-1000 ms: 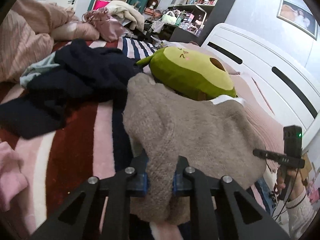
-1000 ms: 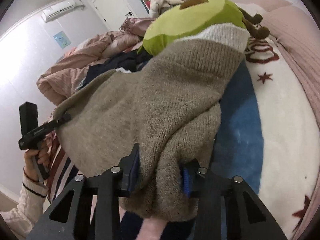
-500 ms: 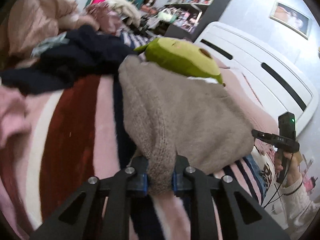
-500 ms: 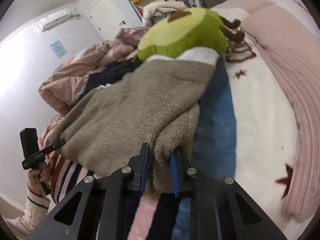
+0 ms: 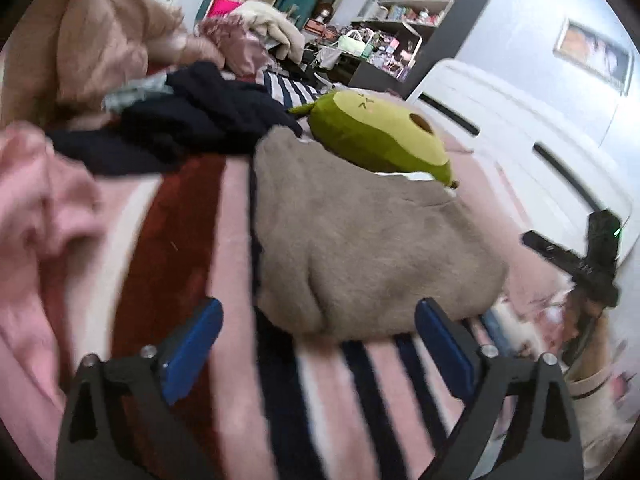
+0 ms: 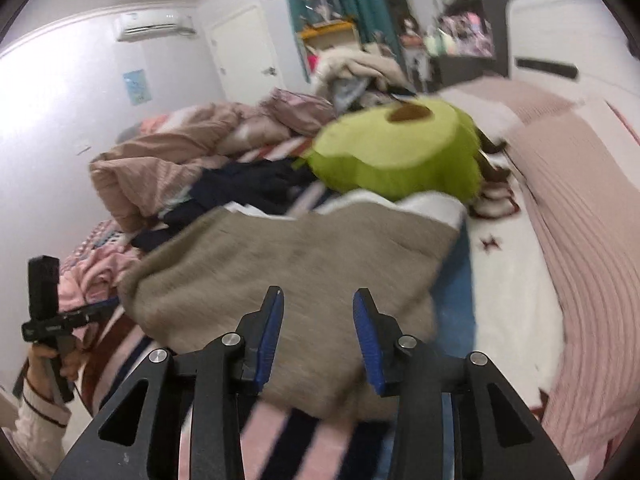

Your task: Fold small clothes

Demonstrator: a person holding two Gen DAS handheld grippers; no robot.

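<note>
On striped bedding [image 5: 352, 396], fuzzy taupe knit sweater [image 5: 372, 256]

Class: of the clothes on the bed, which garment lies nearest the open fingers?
The grey-brown knitted sweater, lying folded directly ahead; the navy garment and pink garment lie farther off.

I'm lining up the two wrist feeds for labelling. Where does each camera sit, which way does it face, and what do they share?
Left wrist: on the left gripper, facing along its open jaws over the taupe sweater toward the white headboard; the right gripper shows at right.
Right wrist: on the right gripper, jaws open, facing over the sweater toward the door; the left gripper shows at left.
Shared: the sweater, the avocado plush and the navy clothes.
</note>
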